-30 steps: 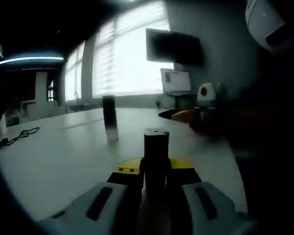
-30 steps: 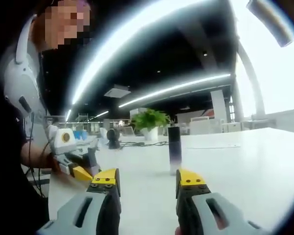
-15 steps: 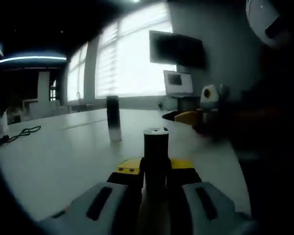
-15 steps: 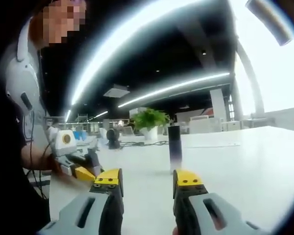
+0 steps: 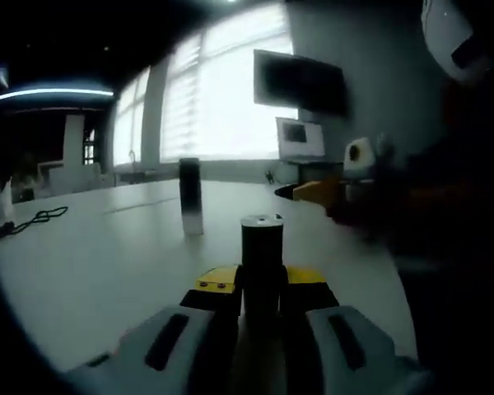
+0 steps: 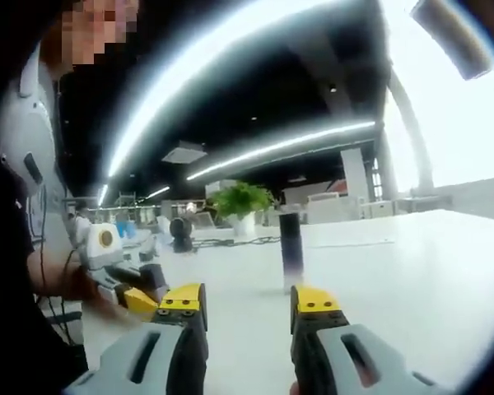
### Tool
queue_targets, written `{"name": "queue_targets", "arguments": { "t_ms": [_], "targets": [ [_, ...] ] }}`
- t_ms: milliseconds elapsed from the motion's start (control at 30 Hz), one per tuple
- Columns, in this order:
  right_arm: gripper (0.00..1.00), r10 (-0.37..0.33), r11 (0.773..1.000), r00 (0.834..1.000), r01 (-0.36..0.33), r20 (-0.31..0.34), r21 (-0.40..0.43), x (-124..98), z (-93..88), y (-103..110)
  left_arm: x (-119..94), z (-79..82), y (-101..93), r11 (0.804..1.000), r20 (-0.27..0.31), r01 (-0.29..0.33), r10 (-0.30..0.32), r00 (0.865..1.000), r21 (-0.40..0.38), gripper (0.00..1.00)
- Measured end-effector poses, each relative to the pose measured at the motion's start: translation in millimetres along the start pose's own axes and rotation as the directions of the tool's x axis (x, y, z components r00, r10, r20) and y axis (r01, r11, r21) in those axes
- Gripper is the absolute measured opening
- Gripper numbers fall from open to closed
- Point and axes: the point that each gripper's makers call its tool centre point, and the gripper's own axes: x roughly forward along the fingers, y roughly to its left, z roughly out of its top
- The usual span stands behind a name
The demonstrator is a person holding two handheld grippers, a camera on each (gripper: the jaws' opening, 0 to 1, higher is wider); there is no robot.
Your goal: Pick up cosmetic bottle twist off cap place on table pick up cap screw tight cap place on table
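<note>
While my left tongs (image 5: 262,290) clench the dark bottle (image 5: 262,259) upright, its cap (image 6: 291,251) stands upright on the white table (image 6: 412,280) just ahead of my right tongs (image 6: 247,303), whose jaws gape empty, the nearer pair.

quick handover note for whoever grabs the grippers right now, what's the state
Left gripper: shut on a dark cylinder, held upright; whether it is the cap or the bottle body I cannot tell.
Right gripper: open, holding nothing, above the white table.
A second dark cylinder stands upright on the table, ahead of both grippers, untouched.
Done, apparently: the two pieces are apart.
Left: join them, screw tight, set the bottle down.
</note>
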Motion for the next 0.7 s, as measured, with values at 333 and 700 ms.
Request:
{"name": "queue_targets", "arguments": {
  "t_ms": [333,700],
  "targets": [
    [0.34,0.04,0.999,0.999,-0.04,0.003,0.003,22,16.3,69,1,0.8,0.8,0.999,0.014,-0.008,0.007,1.0,0.039,0.08],
    [0.28,-0.062,0.989,0.995,0.051,-0.075,-0.136,54,-18.5,108,1,-0.7,2.6,1.0,0.01,-0.018,0.018,1.0,0.014,0.08]
  ]
}}
